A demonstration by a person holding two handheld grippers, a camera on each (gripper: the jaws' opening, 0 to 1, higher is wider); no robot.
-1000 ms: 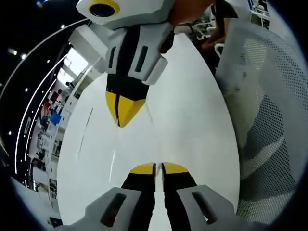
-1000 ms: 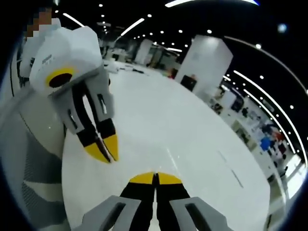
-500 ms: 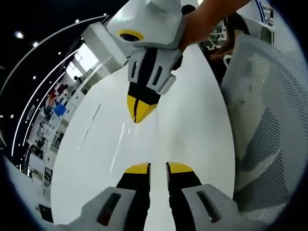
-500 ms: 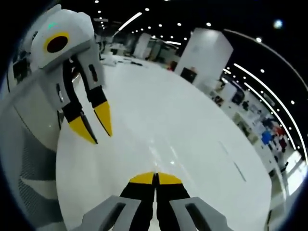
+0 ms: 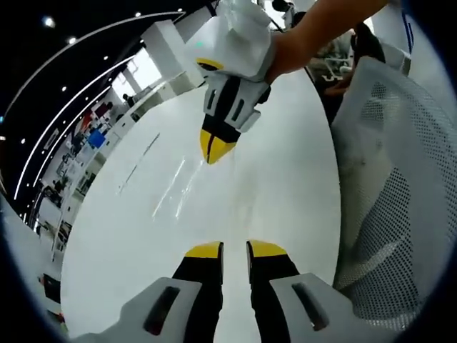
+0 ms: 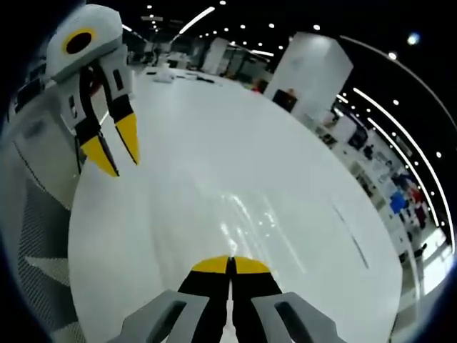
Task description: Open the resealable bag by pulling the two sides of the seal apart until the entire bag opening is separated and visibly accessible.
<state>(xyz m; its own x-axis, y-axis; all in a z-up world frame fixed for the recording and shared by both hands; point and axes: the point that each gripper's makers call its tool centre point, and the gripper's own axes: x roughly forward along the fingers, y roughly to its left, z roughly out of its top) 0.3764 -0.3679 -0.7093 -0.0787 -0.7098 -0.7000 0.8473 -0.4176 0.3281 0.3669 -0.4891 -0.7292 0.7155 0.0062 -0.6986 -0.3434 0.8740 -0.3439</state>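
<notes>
Left tool (image 5: 234, 249) hung over the white counter (image 5: 143, 236), jaws parted by a narrow gap with nothing between them; in the right gripper view it (image 6: 114, 151) sat near the counter's edge beside the mesh chair (image 6: 43, 257), tips spread. Right tool (image 6: 230, 264) was clenched, yellow tips touching, gripping nothing visible; in the left gripper view it (image 5: 214, 148) was held above the counter's far part by a hand (image 5: 285, 53), tips together. The resealable bag could not be made out; faint glints lay mid-counter.
</notes>
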